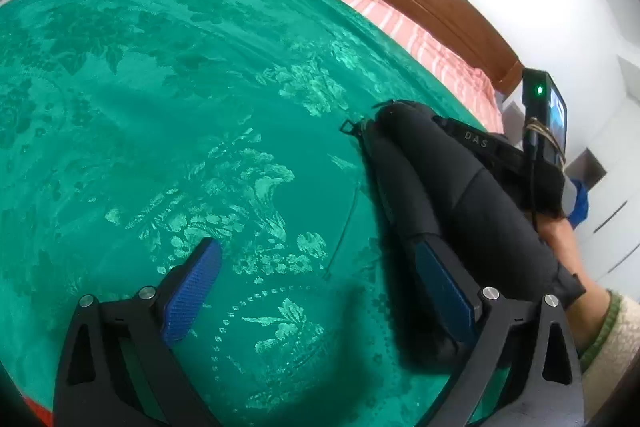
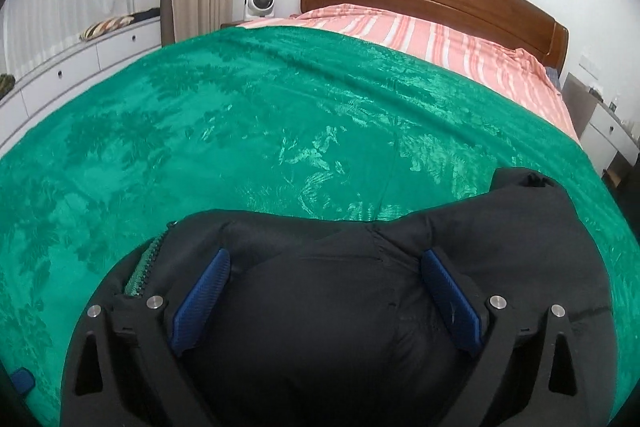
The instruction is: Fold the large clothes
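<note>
One black padded jacket lies bunched on the green bedspread, both grippers, left and right, spread wide and grasping nothing, "DAS" readable on a strap.

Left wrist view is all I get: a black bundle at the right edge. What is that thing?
Observer: A black jacket bunched on the green bedspread; its zipper has green teeth.
Operator: Is the other gripper holding it?
Observer: No, the right gripper is open, pads apart over the fabric.
Operator: And what's beyond the bed's far right side?
Observer: A white nightstand with a drawer.
</note>
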`<state>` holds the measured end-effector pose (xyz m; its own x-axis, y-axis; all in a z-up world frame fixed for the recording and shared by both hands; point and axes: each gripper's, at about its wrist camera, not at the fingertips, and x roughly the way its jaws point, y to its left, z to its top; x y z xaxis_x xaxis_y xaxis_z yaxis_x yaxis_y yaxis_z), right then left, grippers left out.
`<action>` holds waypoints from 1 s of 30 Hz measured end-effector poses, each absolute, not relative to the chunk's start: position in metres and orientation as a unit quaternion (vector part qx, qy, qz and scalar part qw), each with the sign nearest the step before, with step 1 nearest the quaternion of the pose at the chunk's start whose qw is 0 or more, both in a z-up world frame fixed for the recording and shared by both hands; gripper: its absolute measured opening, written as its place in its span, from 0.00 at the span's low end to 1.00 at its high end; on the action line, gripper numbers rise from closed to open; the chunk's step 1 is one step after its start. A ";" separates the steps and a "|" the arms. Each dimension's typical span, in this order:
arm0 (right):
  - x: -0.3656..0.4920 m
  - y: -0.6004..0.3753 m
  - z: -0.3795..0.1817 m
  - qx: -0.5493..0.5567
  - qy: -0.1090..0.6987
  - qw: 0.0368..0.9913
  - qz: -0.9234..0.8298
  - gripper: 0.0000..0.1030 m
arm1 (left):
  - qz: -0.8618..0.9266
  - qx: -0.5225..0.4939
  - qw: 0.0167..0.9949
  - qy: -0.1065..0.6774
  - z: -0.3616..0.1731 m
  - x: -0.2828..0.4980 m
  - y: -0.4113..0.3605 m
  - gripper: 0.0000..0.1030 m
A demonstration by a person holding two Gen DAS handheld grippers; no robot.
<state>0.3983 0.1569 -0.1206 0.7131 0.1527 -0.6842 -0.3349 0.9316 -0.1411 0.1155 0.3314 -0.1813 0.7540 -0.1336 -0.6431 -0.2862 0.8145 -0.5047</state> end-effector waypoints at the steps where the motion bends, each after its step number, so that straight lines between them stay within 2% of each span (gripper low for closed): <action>1: 0.399 0.156 -0.119 -0.125 0.359 0.915 0.136 0.95 | 0.043 -0.300 0.887 0.347 -0.182 0.115 0.332 0.95; 6: 0.389 0.131 -0.076 -0.075 0.396 0.890 0.213 0.94 | 0.036 -0.314 0.884 0.343 -0.182 0.110 0.336 0.95; 10: 0.326 0.089 -0.032 -0.072 0.357 0.898 0.246 0.94 | 0.033 -0.328 0.882 0.337 -0.181 0.107 0.340 0.95; 13: 0.274 0.080 -0.049 -0.112 0.359 0.892 0.251 0.94 | 0.031 -0.339 0.879 0.333 -0.181 0.105 0.342 0.95; 16: 0.237 0.100 -0.096 -0.177 0.367 0.877 0.254 0.96 | 0.032 -0.341 0.878 0.334 -0.181 0.105 0.342 0.95; 19: 0.227 0.118 -0.120 -0.213 0.323 0.895 0.222 0.99 | 0.036 -0.333 0.880 0.337 -0.181 0.104 0.340 0.95; 25: 0.225 0.107 -0.100 -0.163 0.347 0.894 0.230 0.98 | 0.003 -0.339 0.878 0.338 -0.175 0.103 0.336 0.95; 30: 0.204 0.026 -0.061 -0.036 0.349 0.904 0.243 0.98 | -0.114 -0.354 0.859 0.351 -0.161 0.131 0.338 0.96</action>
<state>0.2039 0.0261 -0.0607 0.6380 0.4135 -0.6496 -0.4640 0.8797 0.1043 0.1311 0.3378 -0.1610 0.7275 -0.4437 -0.5233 -0.0534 0.7238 -0.6880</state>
